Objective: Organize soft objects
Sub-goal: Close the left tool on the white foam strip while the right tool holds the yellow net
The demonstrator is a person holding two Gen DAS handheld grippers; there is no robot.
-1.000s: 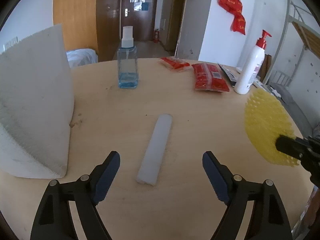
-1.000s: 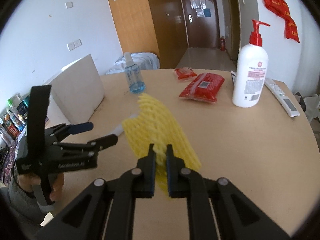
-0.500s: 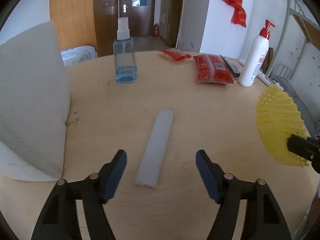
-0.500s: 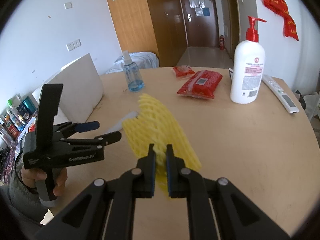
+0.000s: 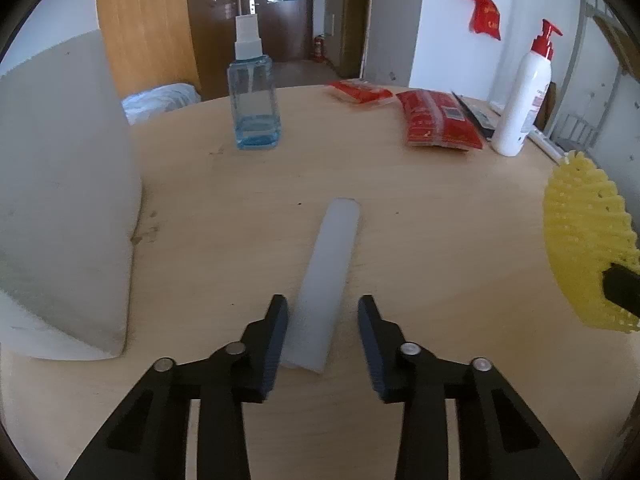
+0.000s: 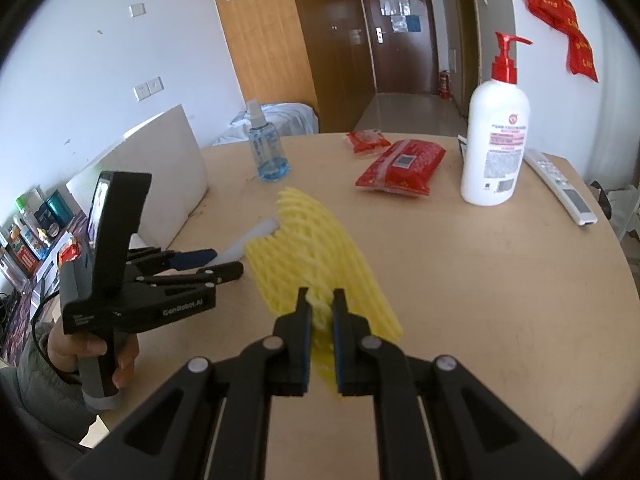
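A long white foam strip lies flat on the round wooden table, pointing away from me. My left gripper straddles the strip's near end and its jaws are closing. The left pad is at the strip's edge, while a gap remains at the right pad. In the right wrist view the same gripper is held by a person's hand, low over the strip. My right gripper is shut on a yellow foam net, held above the table and seen at the right edge of the left wrist view.
A big white foam board stands at the left. Farther back are a blue spray bottle, red packets and a white pump bottle. A remote lies near the right rim.
The left gripper's jaws have narrowed a lot and now flank the strip's near end. The right gripper and yellow net have stayed put.
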